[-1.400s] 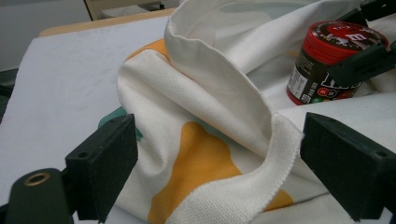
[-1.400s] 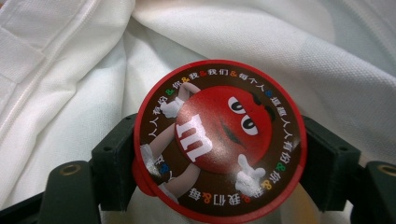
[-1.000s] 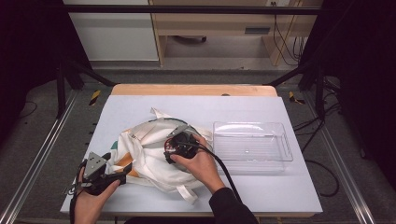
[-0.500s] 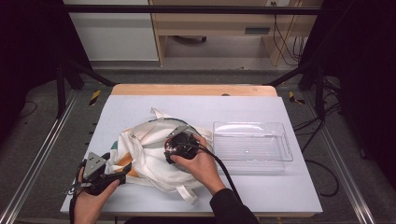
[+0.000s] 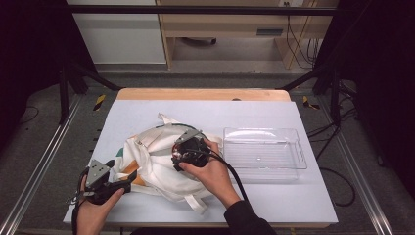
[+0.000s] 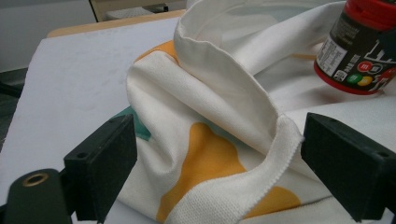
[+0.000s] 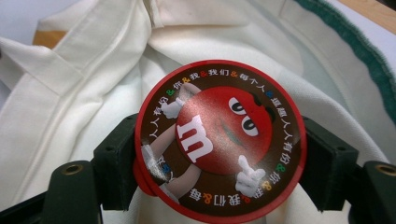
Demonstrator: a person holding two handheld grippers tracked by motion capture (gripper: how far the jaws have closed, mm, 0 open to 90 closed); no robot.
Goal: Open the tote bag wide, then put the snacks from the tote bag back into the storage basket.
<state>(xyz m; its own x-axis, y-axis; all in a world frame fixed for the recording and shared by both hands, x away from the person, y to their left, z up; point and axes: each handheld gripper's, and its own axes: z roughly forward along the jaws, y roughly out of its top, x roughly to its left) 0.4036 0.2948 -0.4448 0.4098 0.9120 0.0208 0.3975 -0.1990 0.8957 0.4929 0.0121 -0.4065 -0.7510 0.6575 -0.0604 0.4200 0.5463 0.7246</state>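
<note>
Cotton canvas, soft and limp, makes up the tote bag [image 5: 156, 164] that lies crumpled at lower centre of the high view on the pale counter [image 5: 127, 117]. At lower left of that frame the left tongs [image 5: 120, 185] are held just beside the bag's edge; in the left gripper view their jaws are seen spread wide, with a folded hem [image 6: 261, 140] of the cloth standing between them, not yet pinched. Such fabric is judged light and yielding, likely to sag and slide, so it would best be taken at the stitched hem, where the doubled cloth gives the pads something to bite.

Further right, at centre, the right tongs [image 5: 183, 159] are pressed onto a candy jar [image 7: 219, 140] by its red lid, one jaw on either side of the rim, above the bag's white cloth. Stiff plastic is suggested by the jar, fairly light; its smooth round lid is judged slippery, so a hold across the full width looks safest.

At right of the high view a clear plastic tray [image 5: 264, 154] rests on the counter, apart from the bag.
</note>
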